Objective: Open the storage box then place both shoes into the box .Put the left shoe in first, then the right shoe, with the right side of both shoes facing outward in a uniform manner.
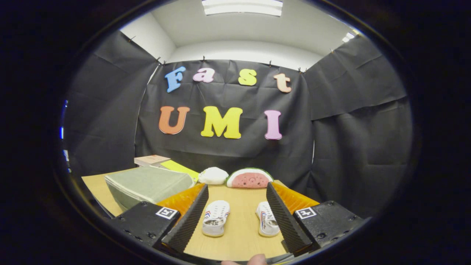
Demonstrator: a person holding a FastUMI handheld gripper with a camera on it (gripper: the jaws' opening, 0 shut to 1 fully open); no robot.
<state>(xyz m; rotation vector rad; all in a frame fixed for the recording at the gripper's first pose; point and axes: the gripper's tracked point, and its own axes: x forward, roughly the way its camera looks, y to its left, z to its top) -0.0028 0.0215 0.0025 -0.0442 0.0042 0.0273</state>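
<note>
Progress: nothing placed yet; the grey storage box (147, 186) sits shut, and both shoes lie on the wooden counter (241, 224).
Jaws: the gripper (237, 217) is spread wide, holding nothing.
Shoes: the left white sneaker (216, 218) and the right white sneaker (266, 219) lie between the jaws, apart from each other.
Box position: beyond the left jaw, off to its side.
Further back: a watermelon-slice toy (249, 179) and a white rounded object (213, 175).
Remaining: opening the box, then loading each shoe.
</note>
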